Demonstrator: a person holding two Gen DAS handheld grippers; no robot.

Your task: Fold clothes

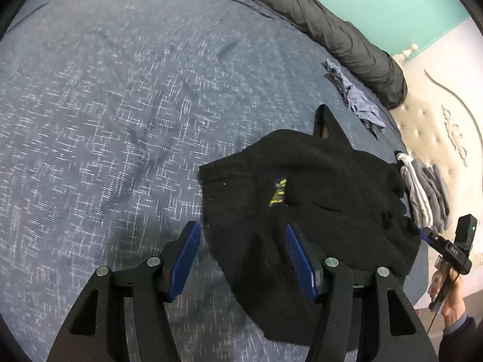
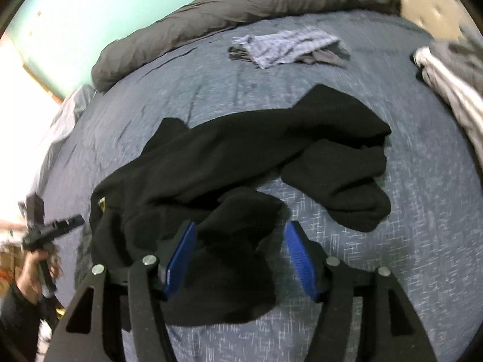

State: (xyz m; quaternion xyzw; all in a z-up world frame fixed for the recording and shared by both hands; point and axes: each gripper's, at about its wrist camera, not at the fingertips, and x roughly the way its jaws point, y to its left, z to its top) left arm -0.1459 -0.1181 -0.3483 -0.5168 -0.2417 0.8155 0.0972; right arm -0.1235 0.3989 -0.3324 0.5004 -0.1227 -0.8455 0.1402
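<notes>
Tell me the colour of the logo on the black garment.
Yellow, on the black garment; its logo shows best in the left wrist view.

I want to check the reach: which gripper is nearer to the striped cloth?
Right, probably. The right gripper faces the striped cloth across the black garment; the left gripper sees it far off to its right.

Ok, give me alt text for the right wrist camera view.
A crumpled black fleece garment lies on a blue-grey bedspread, with the open right gripper just above its near edge. Behind it lie a checked cloth and a rolled dark duvet.
</notes>
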